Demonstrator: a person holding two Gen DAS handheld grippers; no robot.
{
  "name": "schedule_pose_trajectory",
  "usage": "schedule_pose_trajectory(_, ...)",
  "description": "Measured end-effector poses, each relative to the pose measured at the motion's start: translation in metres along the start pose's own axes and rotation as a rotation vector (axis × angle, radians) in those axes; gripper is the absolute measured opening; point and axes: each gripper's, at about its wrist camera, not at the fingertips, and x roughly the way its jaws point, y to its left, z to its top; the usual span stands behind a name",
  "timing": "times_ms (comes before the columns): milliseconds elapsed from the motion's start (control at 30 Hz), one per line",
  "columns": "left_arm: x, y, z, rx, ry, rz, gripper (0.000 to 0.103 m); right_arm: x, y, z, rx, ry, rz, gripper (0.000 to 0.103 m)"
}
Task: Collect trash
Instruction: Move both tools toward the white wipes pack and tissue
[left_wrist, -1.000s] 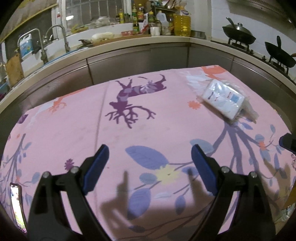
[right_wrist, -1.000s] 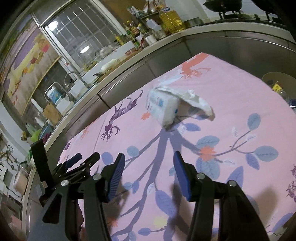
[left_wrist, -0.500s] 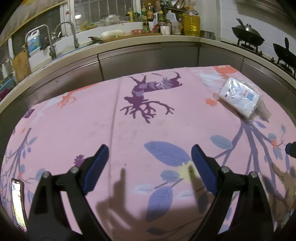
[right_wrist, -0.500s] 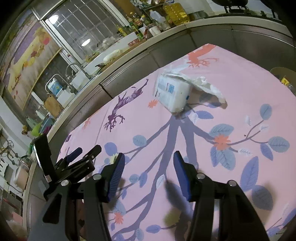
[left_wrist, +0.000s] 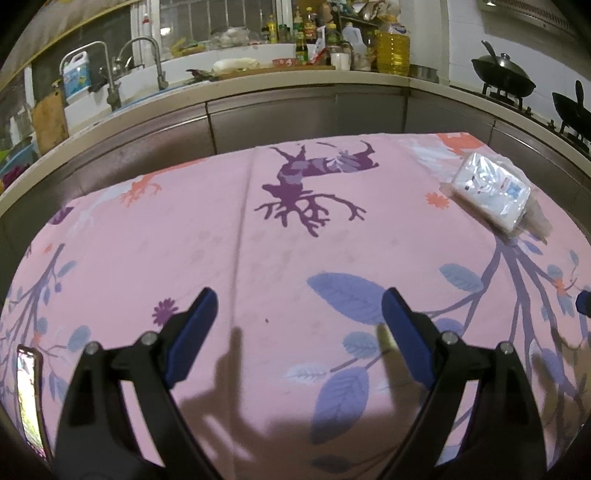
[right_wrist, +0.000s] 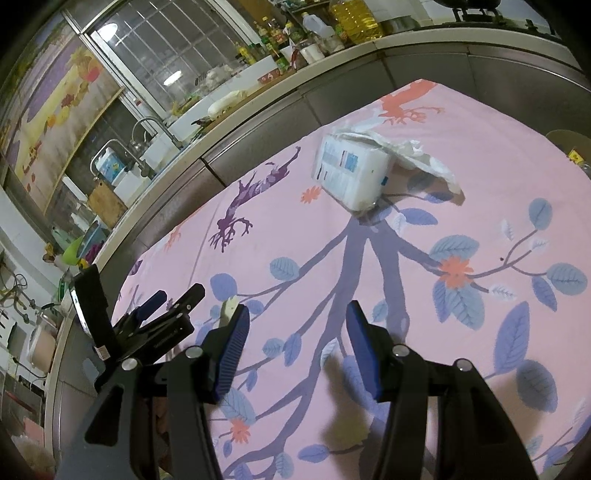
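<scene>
A white plastic-wrapped tissue pack (left_wrist: 489, 188) lies at the far right of the pink patterned tablecloth (left_wrist: 258, 236). In the right wrist view the pack (right_wrist: 351, 173) lies ahead, with crumpled white wrapping (right_wrist: 417, 155) trailing off its right side. My left gripper (left_wrist: 299, 314) is open and empty above the cloth's near part. My right gripper (right_wrist: 295, 332) is open and empty, well short of the pack. The left gripper (right_wrist: 162, 314) also shows at the left of the right wrist view.
A kitchen counter (left_wrist: 258, 81) with sink taps, bottles and an oil jug (left_wrist: 393, 51) curves behind the table. Woks (left_wrist: 504, 79) sit on the stove at right. A bin rim (right_wrist: 569, 142) shows beyond the table's right edge. A phone screen (left_wrist: 29, 395) is mounted at lower left.
Both grippers have drawn back and risen slightly, so more of the cloth shows. The tissue pack has not moved. Both grippers stay open.
</scene>
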Motion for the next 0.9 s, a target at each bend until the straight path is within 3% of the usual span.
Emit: schedule_pose_trajectory(900, 0.000, 0.005, -0.003, -0.019, -0.017, -0.021, 0.087, 0.015, -0.005, -0.007, 0.019, 0.042, -0.009, 0.053)
